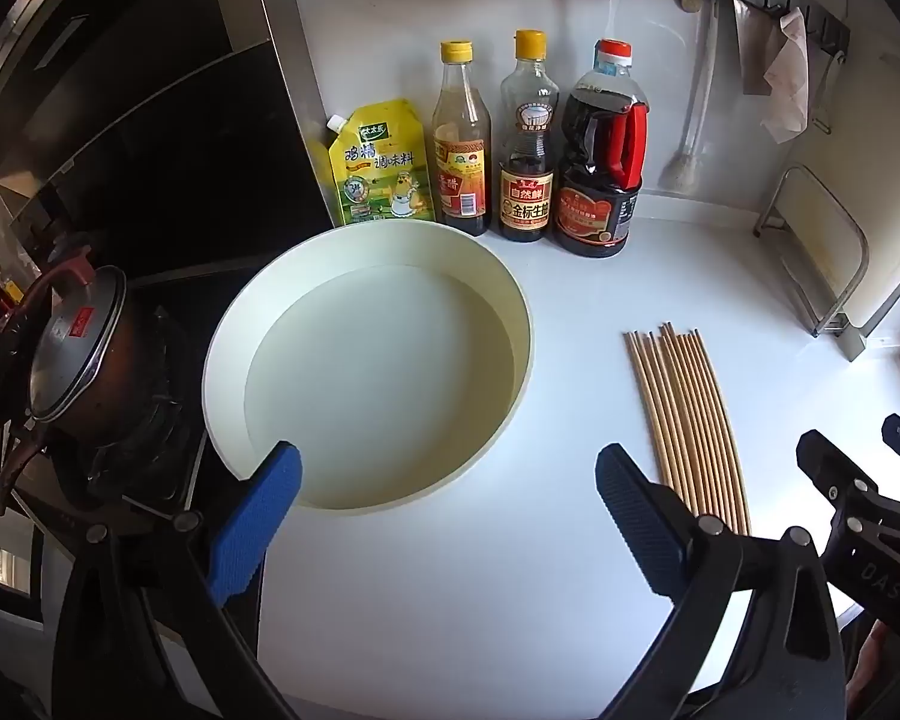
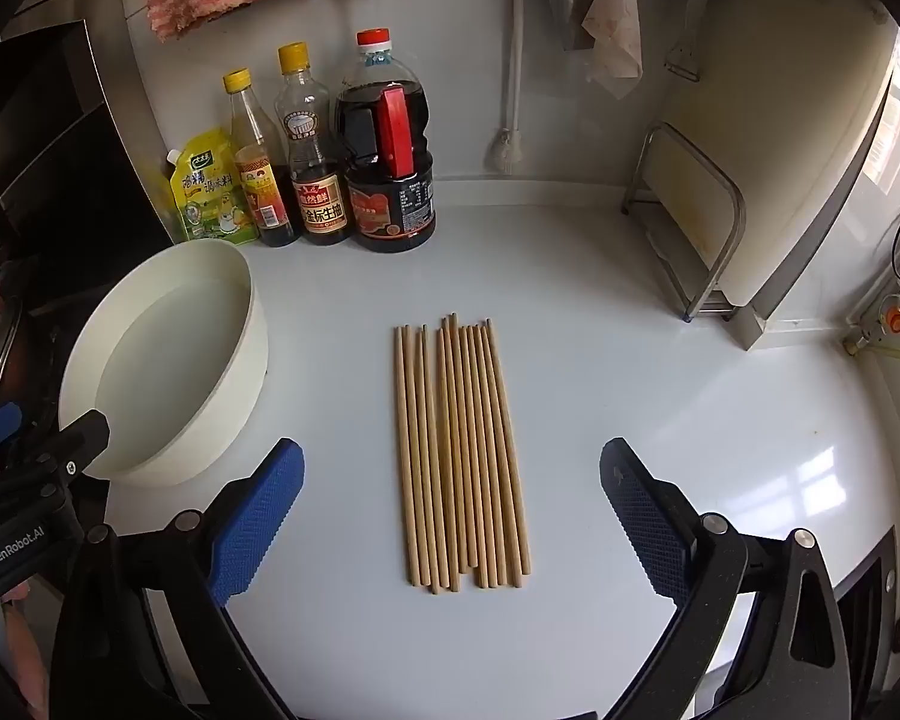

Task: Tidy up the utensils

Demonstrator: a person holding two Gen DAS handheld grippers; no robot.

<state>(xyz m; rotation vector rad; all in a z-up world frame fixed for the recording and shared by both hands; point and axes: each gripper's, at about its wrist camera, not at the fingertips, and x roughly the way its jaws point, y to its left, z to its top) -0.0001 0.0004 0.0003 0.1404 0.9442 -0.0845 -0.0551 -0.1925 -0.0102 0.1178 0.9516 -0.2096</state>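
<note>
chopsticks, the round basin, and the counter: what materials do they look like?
Chopsticks: bamboo or light wood, matte tan, unlacquered, faint grain along the shafts.
Round basin: likely plastic, smooth cream with a soft sheen and an even, thin wall; ceramic can't be ruled out.
Counter: glossy white, stone or solid surface, mirroring the window.

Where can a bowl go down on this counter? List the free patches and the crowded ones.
Free: the white counter between the chopsticks and the steel rack, and the strip between chopsticks and sauce bottles. Crowded: the back wall by the bottles, and the left, taken by the round basin.
</note>
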